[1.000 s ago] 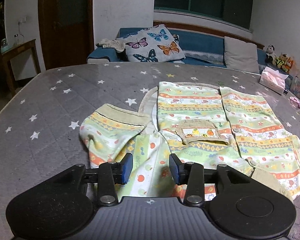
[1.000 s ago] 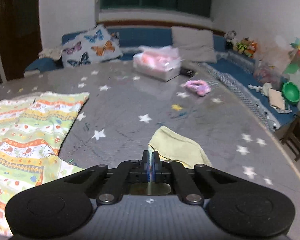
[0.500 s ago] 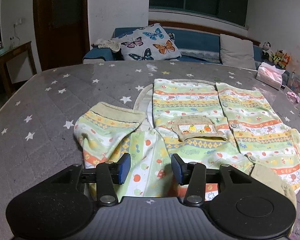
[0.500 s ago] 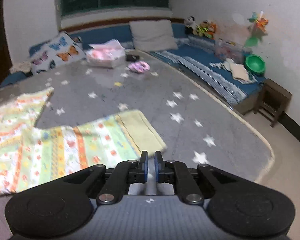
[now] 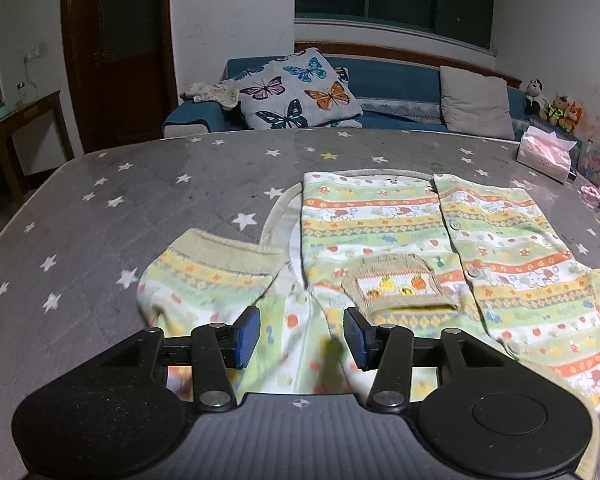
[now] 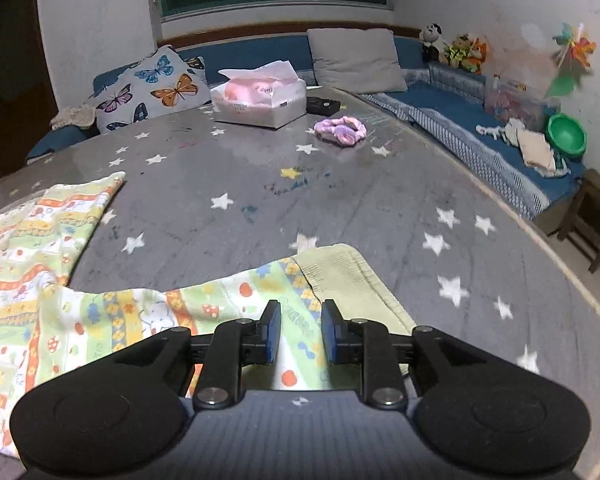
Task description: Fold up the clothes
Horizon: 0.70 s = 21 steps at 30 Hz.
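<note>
A child's striped, fruit-print jacket (image 5: 380,216) lies front up on the grey star-patterned table (image 5: 148,208), with a small knitted pocket (image 5: 396,284) on its chest. Its left sleeve (image 5: 208,276) is folded inward, beige cuff on top. My left gripper (image 5: 302,338) hovers open over the fabric beside that sleeve, pads touching nothing. The right sleeve (image 6: 140,320) lies stretched out flat, ending in a pale cuff (image 6: 348,280). My right gripper (image 6: 300,334) sits just above that sleeve near the cuff; its jaws are opening and the cloth lies below them, not pinched.
A tissue box (image 6: 260,100), a black item (image 6: 322,104) and a purple scrunchie (image 6: 340,130) sit at the table's far side. The table's rounded edge (image 6: 560,264) runs close on the right. Behind stands a blue sofa with a butterfly pillow (image 5: 296,92).
The right gripper carried the cuff outward, laid the sleeve flat and let go as its jaws parted. The left gripper stayed open and shifted only slightly over the jacket.
</note>
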Available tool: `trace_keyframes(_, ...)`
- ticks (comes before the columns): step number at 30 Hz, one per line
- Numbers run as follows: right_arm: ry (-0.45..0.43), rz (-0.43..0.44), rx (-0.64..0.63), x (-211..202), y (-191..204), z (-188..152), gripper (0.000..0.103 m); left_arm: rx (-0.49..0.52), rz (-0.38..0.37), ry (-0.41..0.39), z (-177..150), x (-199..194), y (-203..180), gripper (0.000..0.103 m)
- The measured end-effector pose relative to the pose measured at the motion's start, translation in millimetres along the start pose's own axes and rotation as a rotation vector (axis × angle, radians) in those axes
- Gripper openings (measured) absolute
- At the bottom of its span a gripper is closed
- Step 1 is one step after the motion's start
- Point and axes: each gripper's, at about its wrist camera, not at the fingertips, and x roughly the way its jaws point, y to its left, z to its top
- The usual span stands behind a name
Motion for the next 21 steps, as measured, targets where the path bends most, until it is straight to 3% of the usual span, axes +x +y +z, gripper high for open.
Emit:
trace_keyframes(10, 0.038, -0.046, -0.040, 26, 4, 28, 0.023, 0.027, -0.050, 0.058, 33, 53, -15, 0.048)
trace_keyframes(21, 0.023, -0.057, -0.097, 28, 19, 35, 0.036, 0.085, -0.055, 0.086, 53, 98, -39, 0.048)
